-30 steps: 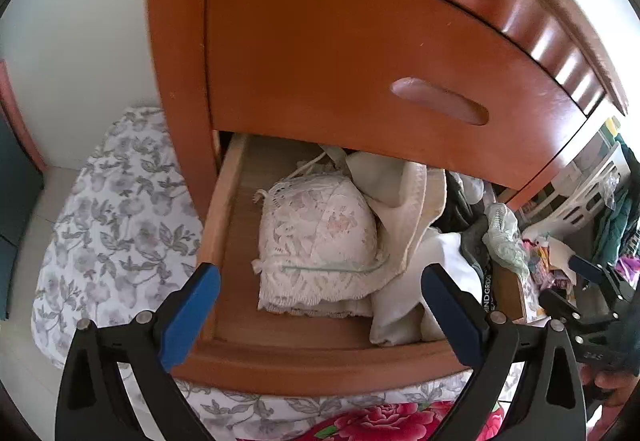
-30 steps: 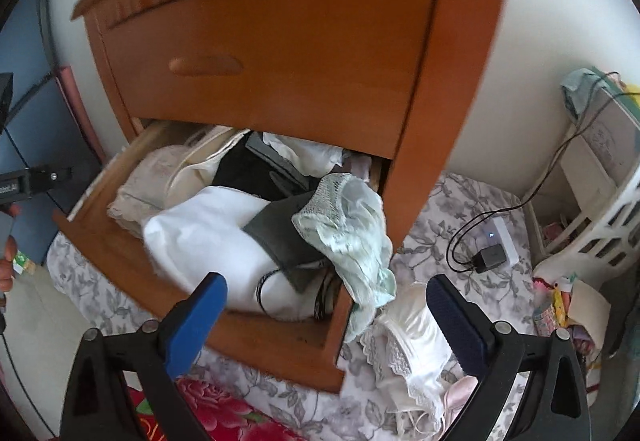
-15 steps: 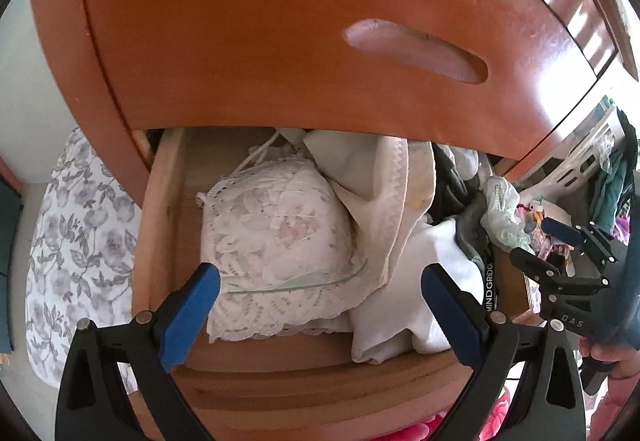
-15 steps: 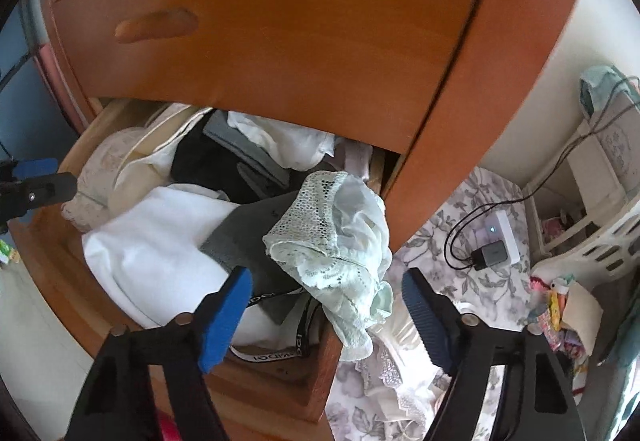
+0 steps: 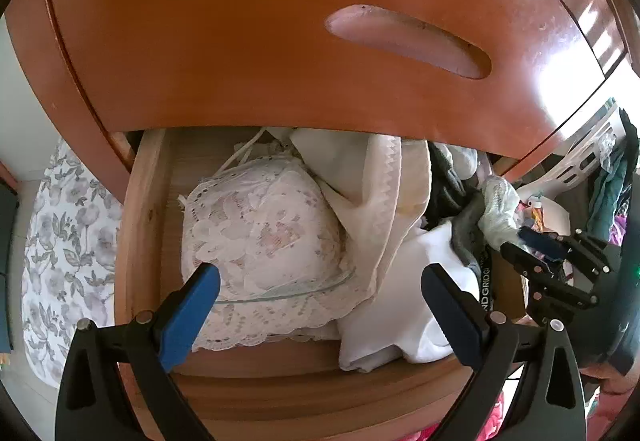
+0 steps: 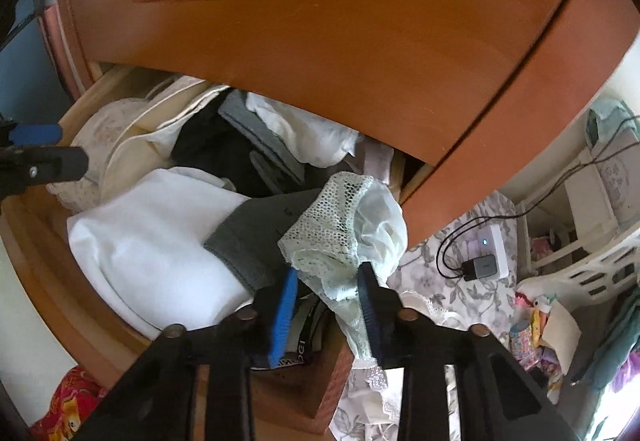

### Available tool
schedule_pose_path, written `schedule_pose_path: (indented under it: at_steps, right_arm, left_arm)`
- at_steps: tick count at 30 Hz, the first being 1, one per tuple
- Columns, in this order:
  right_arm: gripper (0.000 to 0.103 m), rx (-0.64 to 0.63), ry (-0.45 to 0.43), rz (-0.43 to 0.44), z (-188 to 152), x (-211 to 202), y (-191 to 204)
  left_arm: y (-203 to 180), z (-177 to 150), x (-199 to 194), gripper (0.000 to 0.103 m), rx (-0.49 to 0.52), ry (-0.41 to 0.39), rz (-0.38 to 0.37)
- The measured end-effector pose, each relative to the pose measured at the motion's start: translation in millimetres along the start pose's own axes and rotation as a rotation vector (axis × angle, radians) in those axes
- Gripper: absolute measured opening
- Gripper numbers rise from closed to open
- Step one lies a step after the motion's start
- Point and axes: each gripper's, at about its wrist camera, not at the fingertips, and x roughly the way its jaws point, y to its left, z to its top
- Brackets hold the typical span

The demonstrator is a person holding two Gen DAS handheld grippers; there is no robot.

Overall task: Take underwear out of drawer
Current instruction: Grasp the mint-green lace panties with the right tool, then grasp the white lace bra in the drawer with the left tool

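Since a second ago both grippers have come in closer over the open drawer [image 5: 136,225], and the right gripper [image 6: 328,277], wide apart then, has narrowed around the pale green lace underwear [image 6: 340,233]. Its jaws are closing now, the blue pads on either side of the hanging lower part of that garment, which lies between them at the drawer's right front corner and droops over the edge; whether the pads already press on the cloth I cannot tell. The left gripper [image 5: 320,281] hovers with its jaws spread wide and nothing between them, above a white lace bra [image 5: 264,237] at the left of the drawer. Beside the bra lie a cream garment [image 5: 384,193], a folded white cloth [image 6: 160,241] and a grey piece [image 6: 260,241] just under the green underwear. The closed upper drawer front [image 6: 320,21] overhangs the pile. On the floral sheet [image 6: 476,241] to the right sits a white charger block with a black cable [image 6: 488,249].
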Motion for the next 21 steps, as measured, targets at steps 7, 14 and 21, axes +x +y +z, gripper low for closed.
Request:
schedule_pose_path:
  at_steps: [7,14,21]
  right_arm:
    - [0.004,-0.008,-0.008,-0.025,2,-1,-1]
    - [0.001,0.010,-0.023,-0.018,1,-2,-4]
    - [0.001,0.016,-0.017,-0.011,1,0,-4]
  left_arm:
    - [-6,5,4,0.101,0.007,0.009,0.007]
    - [-21,14,21,0.098,0.034,0.032,0.029]
    - [-27,24,39,0.061,0.018,0.047,0.088]
